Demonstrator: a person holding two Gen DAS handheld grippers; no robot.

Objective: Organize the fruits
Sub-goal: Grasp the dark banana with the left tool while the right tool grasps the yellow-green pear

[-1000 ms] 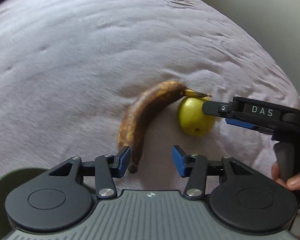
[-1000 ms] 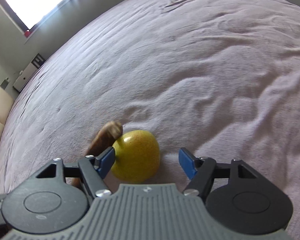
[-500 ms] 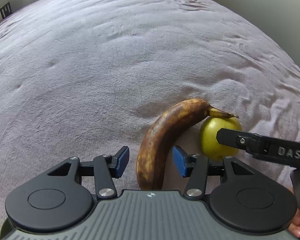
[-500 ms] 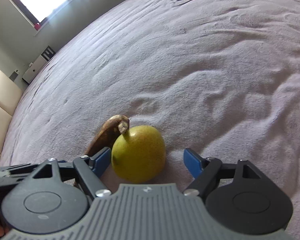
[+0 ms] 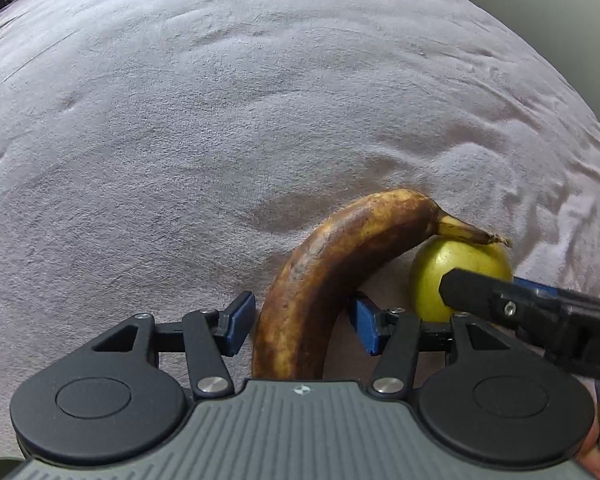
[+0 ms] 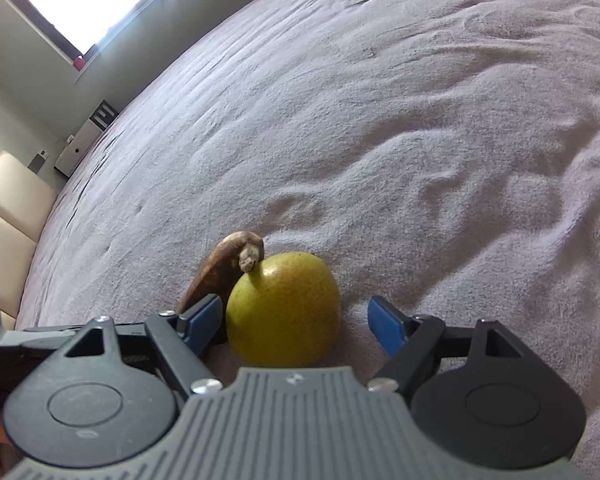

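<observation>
Bed: a mauve blanket (image 5: 220, 120) covers it, soft and rumpled, so both fruits sit in shallow dents and nothing rolls.

Banana (image 5: 324, 280): very brown, lying curved on the blanket, its stem resting on top of the pear; the two touch there.

Pear (image 6: 284, 312): yellow-green, lying on the blanket just right of the banana, its own stem pointing up toward the banana's tip.

Left gripper (image 5: 302, 326): spread wide, one blue pad each side of the banana's lower half, neither pad pressing it. It straddles the thick part, I'd say because that gives the pads a broad hold.

Right gripper (image 6: 298, 322): also spread. The left pad is right by the pear's side, possibly touching it; the right pad stands apart with blanket showing between. Gripping nothing yet.

Why both at once: each tool seems lined up on its own fruit, so they can be parted and laid out separately.

Risk: the banana looks overripe and soft, so a hard squeeze may bruise or split it. Lifting the pear first would likely tip the stem lying on it.

Progress: early, I judge; both fruits lie ungrasped and bunched together.
</observation>
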